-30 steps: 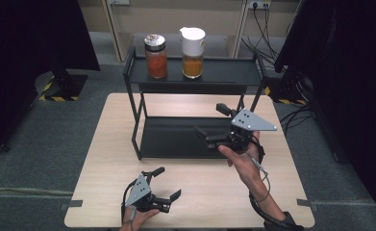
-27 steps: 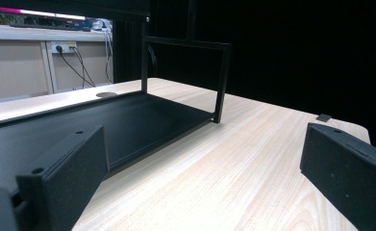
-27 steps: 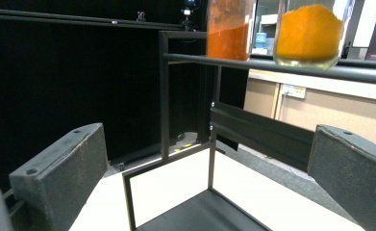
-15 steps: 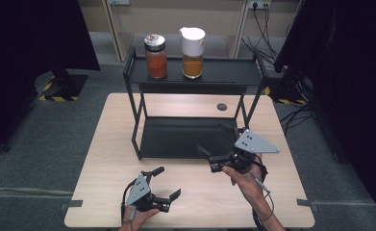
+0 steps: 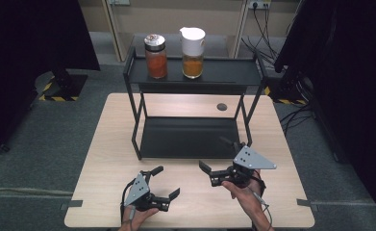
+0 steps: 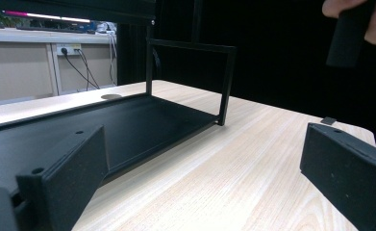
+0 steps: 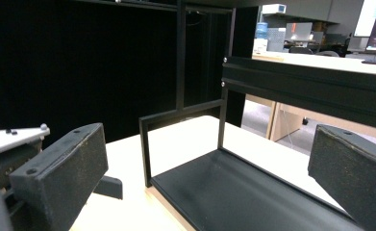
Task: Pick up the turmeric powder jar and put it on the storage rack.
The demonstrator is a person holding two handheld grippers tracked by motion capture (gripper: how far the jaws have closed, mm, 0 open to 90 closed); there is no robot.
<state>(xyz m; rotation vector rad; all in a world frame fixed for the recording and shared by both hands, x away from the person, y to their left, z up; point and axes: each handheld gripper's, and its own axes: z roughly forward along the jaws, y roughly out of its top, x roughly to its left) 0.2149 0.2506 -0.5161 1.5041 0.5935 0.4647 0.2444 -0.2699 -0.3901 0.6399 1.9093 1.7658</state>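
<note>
Resting wide open and empty at six o'clock, left gripper (image 5: 164,193) and right gripper (image 5: 218,168), the nearer, faced the rack (image 5: 190,137), long axis crosswise, at twelve.

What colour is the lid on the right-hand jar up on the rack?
White, clearest in the high view: the lid tops the jar of orange powder.
</note>
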